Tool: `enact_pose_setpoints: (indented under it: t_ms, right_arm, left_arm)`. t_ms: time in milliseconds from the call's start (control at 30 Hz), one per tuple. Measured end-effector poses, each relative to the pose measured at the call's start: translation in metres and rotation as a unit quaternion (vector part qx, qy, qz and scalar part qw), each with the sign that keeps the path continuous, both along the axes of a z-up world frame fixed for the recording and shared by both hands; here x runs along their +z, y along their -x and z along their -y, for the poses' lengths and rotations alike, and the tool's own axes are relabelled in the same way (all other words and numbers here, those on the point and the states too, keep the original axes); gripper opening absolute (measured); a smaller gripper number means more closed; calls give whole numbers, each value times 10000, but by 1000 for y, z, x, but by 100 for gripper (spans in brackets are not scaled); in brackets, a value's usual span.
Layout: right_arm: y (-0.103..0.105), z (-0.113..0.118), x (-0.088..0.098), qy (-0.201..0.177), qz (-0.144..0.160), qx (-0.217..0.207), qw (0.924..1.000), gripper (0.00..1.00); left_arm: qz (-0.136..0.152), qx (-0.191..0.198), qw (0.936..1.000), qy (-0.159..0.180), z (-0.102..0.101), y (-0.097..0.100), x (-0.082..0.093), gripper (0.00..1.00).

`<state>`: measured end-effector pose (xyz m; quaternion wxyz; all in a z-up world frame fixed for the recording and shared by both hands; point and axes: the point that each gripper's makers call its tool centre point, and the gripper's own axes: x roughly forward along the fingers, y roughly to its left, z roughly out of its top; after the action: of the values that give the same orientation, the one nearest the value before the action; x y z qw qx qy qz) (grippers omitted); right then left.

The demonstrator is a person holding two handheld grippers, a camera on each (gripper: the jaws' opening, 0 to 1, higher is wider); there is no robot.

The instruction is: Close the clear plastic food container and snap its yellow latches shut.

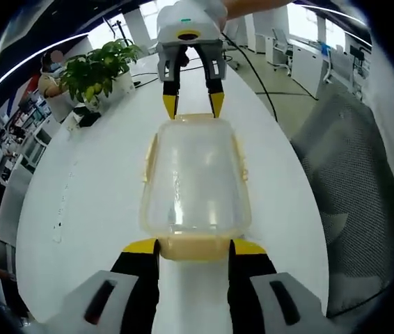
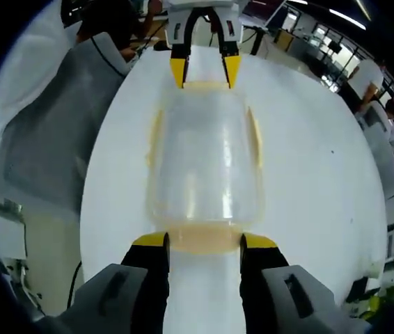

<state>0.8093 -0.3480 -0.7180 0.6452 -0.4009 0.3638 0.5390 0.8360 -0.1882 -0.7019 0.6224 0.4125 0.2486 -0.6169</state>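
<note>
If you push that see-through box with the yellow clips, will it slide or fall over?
The clear plastic container would probably slide: it looks low and wide, sitting on a smooth white table. It seems empty, so likely light. With the left gripper and right gripper at opposite ends, tipping looks unlikely.

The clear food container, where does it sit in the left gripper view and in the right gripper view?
Left gripper view: the container lies mid-picture on the white table, just beyond the left claw.
Right gripper view: the container lies mid-picture, just beyond the right claw.
Shared landmark: the opposite claw at the container's far end.
</note>
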Motion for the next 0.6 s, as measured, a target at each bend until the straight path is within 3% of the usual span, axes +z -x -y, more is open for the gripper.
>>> enact_pose_setpoints:
  t_ms: [400,600]
  right_arm:
    - [-1,0,-4,5,-102,47,9999,36]
    - [-3,5,-4,-7,-212,0,9998,36]
  left_arm:
    - [-162,19,9998,-118,1,0,-11,32]
    - [-267,-13,9996,-82,5,-1,-4,32]
